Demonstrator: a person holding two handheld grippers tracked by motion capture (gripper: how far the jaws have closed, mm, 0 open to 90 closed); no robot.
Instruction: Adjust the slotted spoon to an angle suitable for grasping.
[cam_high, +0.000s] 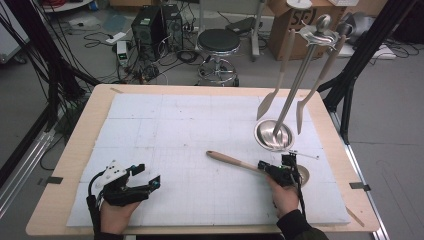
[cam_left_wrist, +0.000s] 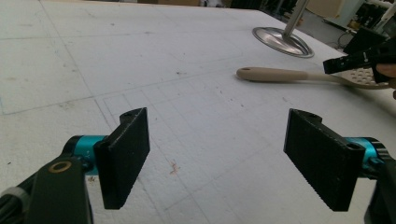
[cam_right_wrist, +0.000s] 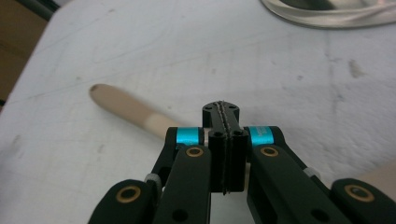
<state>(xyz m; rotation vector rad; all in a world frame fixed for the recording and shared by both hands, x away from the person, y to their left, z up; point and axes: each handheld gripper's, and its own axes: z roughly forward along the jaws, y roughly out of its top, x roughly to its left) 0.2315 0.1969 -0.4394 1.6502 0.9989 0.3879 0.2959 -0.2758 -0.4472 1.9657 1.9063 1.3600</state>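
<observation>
Wooden table (cam_high: 75, 150) under a white foam sheet (cam_high: 175, 130) marked with a faint grid. At the far right of the sheet, a steel utensil stand (cam_high: 272, 135) on a round dished base, its pole leaning up to a top ring. Hanging from that ring, two beige turners (cam_high: 285, 60), blades down, clear of the sheet.

Just in front of the base, lying flat on the foam, a slotted spoon (cam_high: 232, 161) with a beige handle: handle end towards the middle of the sheet, perforated head (cam_left_wrist: 359, 77) towards the right edge, partly hidden.

Right gripper (cam_high: 261, 165) right over the spoon where handle meets head. Fingers (cam_right_wrist: 223, 112) closed pad against pad, nothing between them, with the handle (cam_right_wrist: 126, 105) running out from underneath; cannot tell whether touching it.

Left gripper (cam_high: 147, 175) near the front left of the sheet, well apart from the spoon, aimed across the foam towards it. Fingers (cam_left_wrist: 126, 154) spread wide, bare foam between them.
</observation>
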